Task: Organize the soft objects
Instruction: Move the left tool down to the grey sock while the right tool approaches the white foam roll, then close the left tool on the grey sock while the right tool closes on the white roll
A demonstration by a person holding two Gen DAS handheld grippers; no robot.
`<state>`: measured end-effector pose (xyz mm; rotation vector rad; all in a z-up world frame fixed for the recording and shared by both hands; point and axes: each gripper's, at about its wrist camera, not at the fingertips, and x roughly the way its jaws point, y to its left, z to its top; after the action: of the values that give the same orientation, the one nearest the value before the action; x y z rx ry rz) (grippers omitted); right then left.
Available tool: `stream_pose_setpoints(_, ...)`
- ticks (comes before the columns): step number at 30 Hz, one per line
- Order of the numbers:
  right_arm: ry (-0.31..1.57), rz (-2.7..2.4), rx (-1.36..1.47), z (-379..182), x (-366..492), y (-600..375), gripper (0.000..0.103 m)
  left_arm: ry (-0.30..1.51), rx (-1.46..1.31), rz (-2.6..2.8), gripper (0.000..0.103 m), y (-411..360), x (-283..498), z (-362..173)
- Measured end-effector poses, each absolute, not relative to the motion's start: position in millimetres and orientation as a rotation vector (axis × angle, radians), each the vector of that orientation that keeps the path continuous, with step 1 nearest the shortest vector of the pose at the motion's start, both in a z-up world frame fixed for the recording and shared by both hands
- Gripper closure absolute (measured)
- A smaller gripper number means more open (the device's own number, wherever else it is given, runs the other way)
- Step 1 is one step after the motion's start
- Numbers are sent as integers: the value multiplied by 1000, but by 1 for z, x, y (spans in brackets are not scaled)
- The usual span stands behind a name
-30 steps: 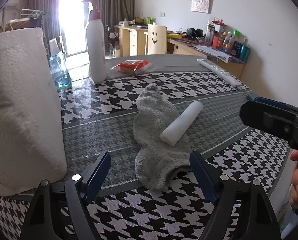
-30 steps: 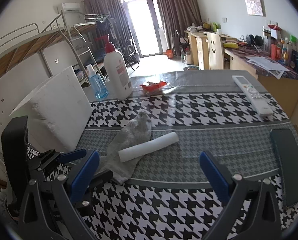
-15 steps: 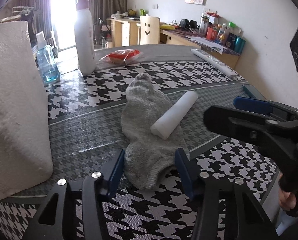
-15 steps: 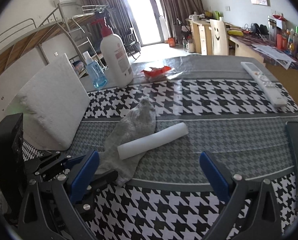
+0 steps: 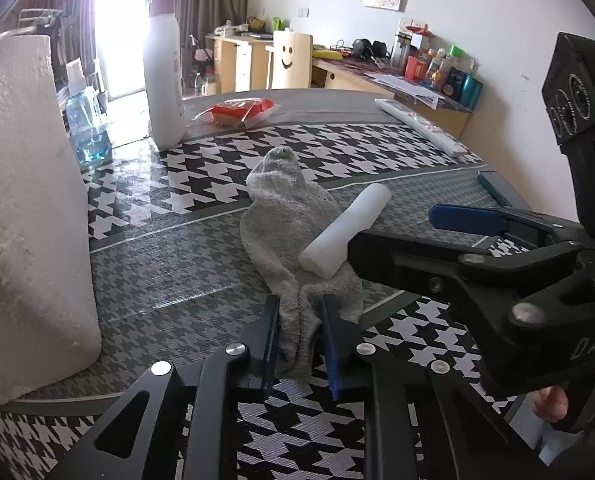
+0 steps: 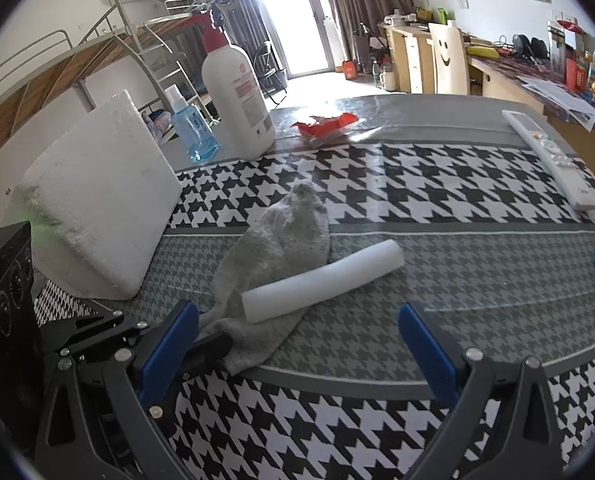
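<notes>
Desk [image 5: 169,256]: houndstooth cover, black-and-white bands beside grey bands; carries all items below.

Sock [image 5: 285,216]: grey, lying lengthwise on the grey band, toe pointing away toward the far side, cuff end nearest the camera; cuff bunched and pinched between the blue pads of the left tool [image 5: 299,344]; the rest lies flat on the desk.

Left tool: nearly closed, jaws clamped on the sock's cuff at the near edge of the desk.

Roll [image 5: 345,230]: white, cylindrical, lying across the sock's near half, one end on the fabric, the other on the bare desk to the right; touching the sock.

Right tool [image 6: 297,344]: jaws wide apart, holding nothing; low over the near edge of the desk, the roll's near end just beyond the gap; in the left view its arm crosses just in front of the roll's near end.

Paper towel [image 5: 25,208]: large white roll, upright, left of the sock, apart from it.

Bottle [image 5: 163,76]: tall, white, red pump, far left; blue bottle [image 5: 83,128] beside it.

Red packet [image 5: 237,110]: flat, far centre, right of the bottle.

Remote [image 6: 549,160]: white, long, far right, well apart from the sock.
</notes>
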<state>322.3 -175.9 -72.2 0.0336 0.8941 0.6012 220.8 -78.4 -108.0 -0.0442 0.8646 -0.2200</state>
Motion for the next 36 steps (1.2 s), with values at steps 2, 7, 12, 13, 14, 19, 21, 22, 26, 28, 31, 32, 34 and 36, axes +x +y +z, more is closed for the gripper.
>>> stream_pose_setpoints(2,898,602,42,-73,325,-173,3,863,-45,-221,82,-77,220,-107)
stream_pose_setpoints(7,923,593,41,-76,331,-166,10,859,-49,-230,83,-73,219,-107)
stream_pose_setpoints(12,966,585,47,-82,337,-160,24,855,-59,-240,83,-70,219,-106)
stream_pose_setpoints(13,970,583,48,-83,337,-160,26,856,-64,-244,83,-70,219,-106)
stream_pose_setpoints(14,979,578,50,-84,339,-159,30,856,-67,-247,83,-69,219,-106)
stream_pose_setpoints(19,987,556,58,-84,341,-161,39,856,-74,-258,83,-68,220,-106)
stream_pose_setpoints(21,985,545,47,-84,341,-160,41,858,-76,-264,83,-68,220,-106)
stream_pose_setpoints(22,984,542,40,-84,340,-159,42,859,-80,-265,83,-67,219,-106)
stream_pose_setpoints(26,983,511,16,-85,342,-160,59,856,-87,-267,83,-67,219,-106)
stream_pose_setpoints(28,985,502,13,-86,343,-163,69,854,-85,-268,83,-68,219,-106)
stream_pose_setpoints(31,983,499,13,-85,343,-169,77,855,-89,-269,83,-67,219,-106)
stream_pose_setpoints(32,981,495,12,-85,343,-171,81,853,-90,-268,83,-67,219,-106)
stream_pose_setpoints(34,979,480,11,-85,342,-176,92,847,-91,-266,83,-66,218,-105)
stream_pose_setpoints(36,970,477,10,-83,341,-179,95,840,-92,-262,83,-66,217,-104)
